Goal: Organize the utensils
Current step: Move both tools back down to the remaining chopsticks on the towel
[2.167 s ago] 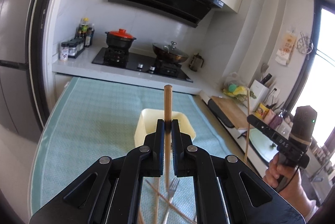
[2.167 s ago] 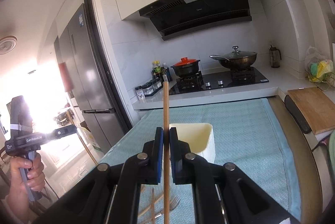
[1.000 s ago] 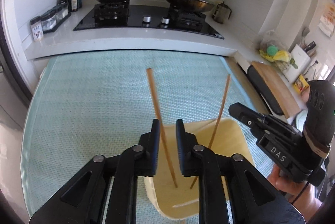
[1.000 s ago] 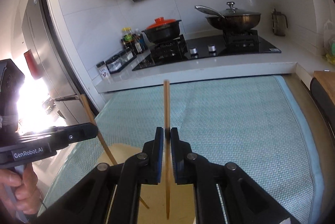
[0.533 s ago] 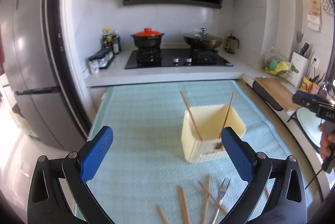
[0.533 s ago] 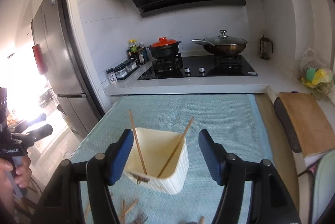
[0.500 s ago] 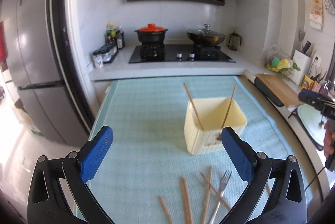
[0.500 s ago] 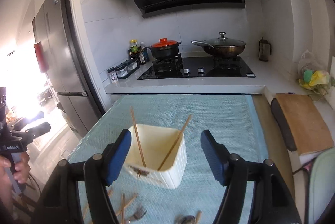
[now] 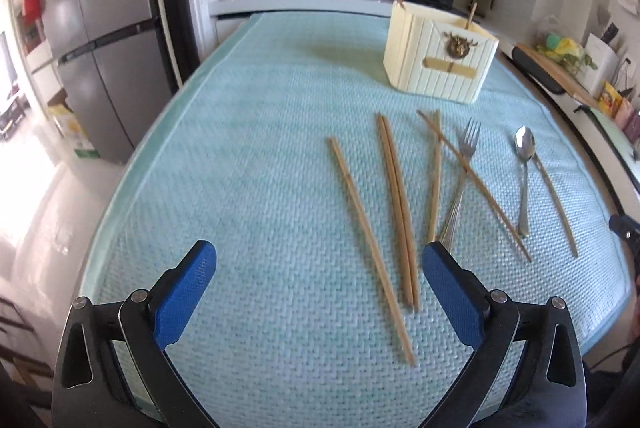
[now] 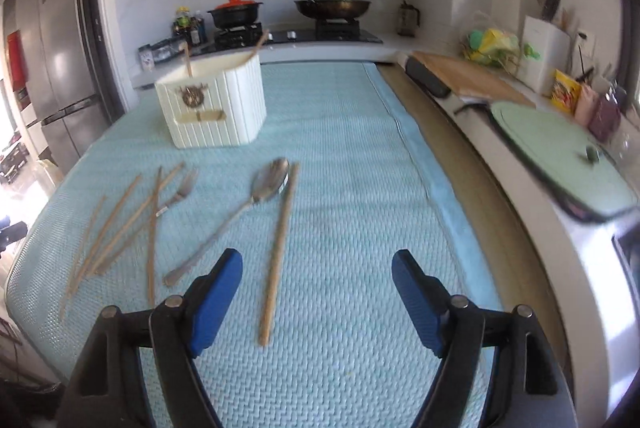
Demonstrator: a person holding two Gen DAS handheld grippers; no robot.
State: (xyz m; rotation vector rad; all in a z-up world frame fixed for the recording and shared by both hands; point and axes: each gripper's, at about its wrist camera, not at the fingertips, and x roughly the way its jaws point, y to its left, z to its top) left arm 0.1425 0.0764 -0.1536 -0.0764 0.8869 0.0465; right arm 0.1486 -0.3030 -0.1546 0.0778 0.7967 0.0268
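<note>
Utensils lie loose on my tabletop's pale blue woven mat (image 9: 248, 155). From the left: a single wooden chopstick (image 9: 370, 240), a touching pair of wooden chopsticks (image 9: 396, 207), two crossed wooden chopsticks (image 9: 436, 163) with a steel fork (image 9: 460, 179), then a steel spoon (image 9: 524, 163) beside one more chopstick (image 10: 280, 244). Behind them stands the cream ribbed holder box (image 9: 436, 59), two chopsticks inside. My left claw (image 9: 320, 292) is spread wide and empty; my right claw (image 10: 318, 292) is opening, nothing gripped.
</note>
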